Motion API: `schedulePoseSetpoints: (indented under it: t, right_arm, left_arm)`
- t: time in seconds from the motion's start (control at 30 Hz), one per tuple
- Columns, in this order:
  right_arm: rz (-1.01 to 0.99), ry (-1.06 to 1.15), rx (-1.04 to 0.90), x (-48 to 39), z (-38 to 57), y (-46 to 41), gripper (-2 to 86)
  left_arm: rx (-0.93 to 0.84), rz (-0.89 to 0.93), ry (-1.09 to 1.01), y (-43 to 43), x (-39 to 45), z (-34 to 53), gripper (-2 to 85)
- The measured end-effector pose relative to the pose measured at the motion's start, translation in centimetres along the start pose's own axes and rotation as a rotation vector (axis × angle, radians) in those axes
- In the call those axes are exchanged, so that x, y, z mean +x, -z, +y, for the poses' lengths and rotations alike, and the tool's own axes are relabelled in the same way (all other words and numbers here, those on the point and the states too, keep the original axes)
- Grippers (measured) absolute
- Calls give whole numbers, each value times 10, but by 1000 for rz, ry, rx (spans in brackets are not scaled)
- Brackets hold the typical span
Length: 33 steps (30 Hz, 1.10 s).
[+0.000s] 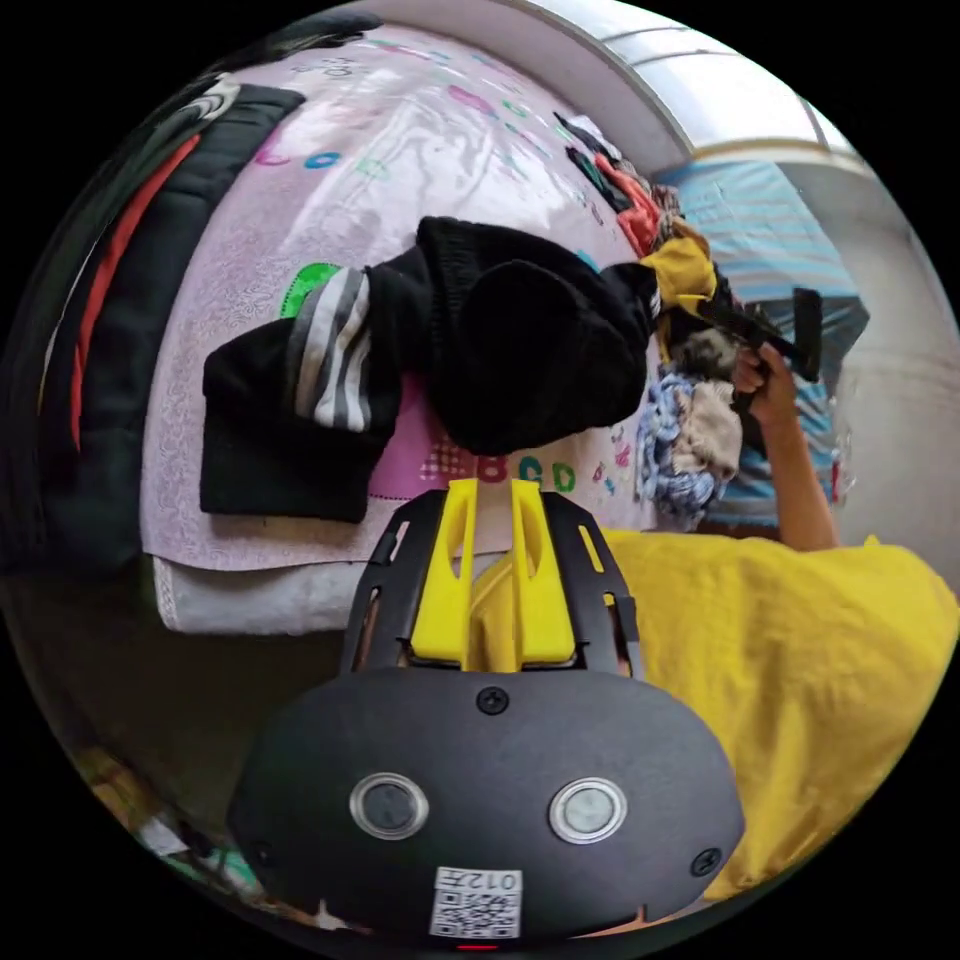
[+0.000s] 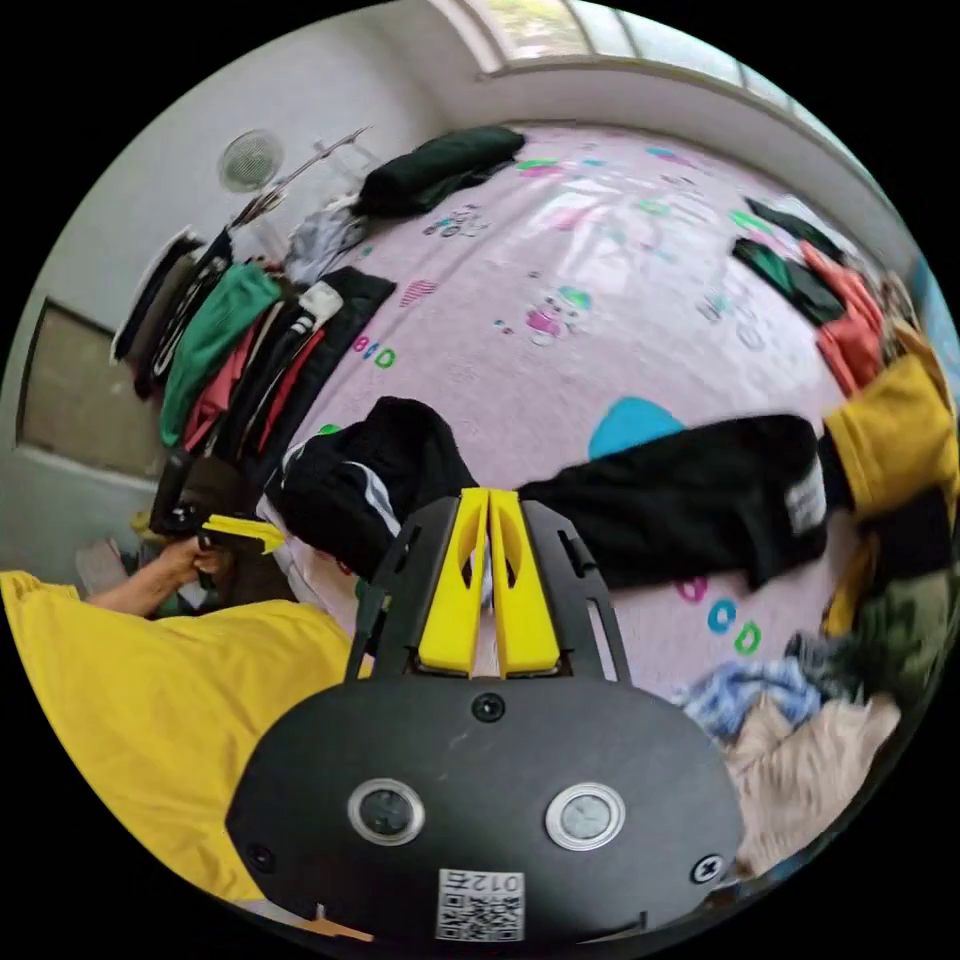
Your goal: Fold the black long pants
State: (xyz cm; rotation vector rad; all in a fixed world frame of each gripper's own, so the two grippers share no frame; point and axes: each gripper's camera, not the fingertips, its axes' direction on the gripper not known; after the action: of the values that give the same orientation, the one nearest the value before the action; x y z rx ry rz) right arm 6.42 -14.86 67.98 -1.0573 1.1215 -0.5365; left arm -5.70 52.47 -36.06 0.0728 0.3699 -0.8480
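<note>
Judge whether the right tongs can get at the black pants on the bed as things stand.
Probably yes. The right tongs hang just above the black pants, which lie spread on the pink bedsheet with nothing on top; the clothes pile only touches one end.

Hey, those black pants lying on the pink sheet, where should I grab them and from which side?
Judging from the right gripper view, grip the black pants at the end bearing the white label, coming from the clothes pile side. That end lies flat with a clear edge, while the other end bunches up against the striped garment.
</note>
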Motion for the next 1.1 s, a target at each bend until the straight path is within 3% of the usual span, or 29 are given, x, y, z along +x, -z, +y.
schedulePoseSetpoints:
  t: [0.1, 0.27, 0.43, 0.53, 0.6, 0.7, 0.8, 0.97, 1.1]
  right_arm:
    - [-85, 201, -92, -39, -76, -34, 64]
    - [-69, 412, -299, -101, -184, -113, 123]
    - [-78, 447, -484, -140, -227, -170, 115]
    - [-74, 429, -557, -161, -224, -178, 57]
    - [-47, 409, -503, -166, -218, -159, 30]
    - [-183, 262, -303, -150, -213, -83, 17]
    - [-255, 156, -59, -127, -200, 27, 12]
    - [-260, 77, 501, -120, -156, 293, 9]
    - [-178, 205, 724, -182, -117, 450, 10]
  left_arm:
    - [127, 123, 45, 7, 9, 7, 89]
    - [124, -3, 56, -10, 42, -6, 115]
    - [14, -29, 75, -52, 51, 4, 95]
    - [24, -24, 50, -63, 61, 35, 71]
    - [41, -21, 38, -62, 64, 57, 62]
    - [71, -41, -60, -47, 75, 87, 49]
    - [89, -151, -277, -19, 108, 104, 36]
    - [194, -570, -745, 53, 207, 131, 8]
    - [328, -786, -961, 99, 286, 163, 4]
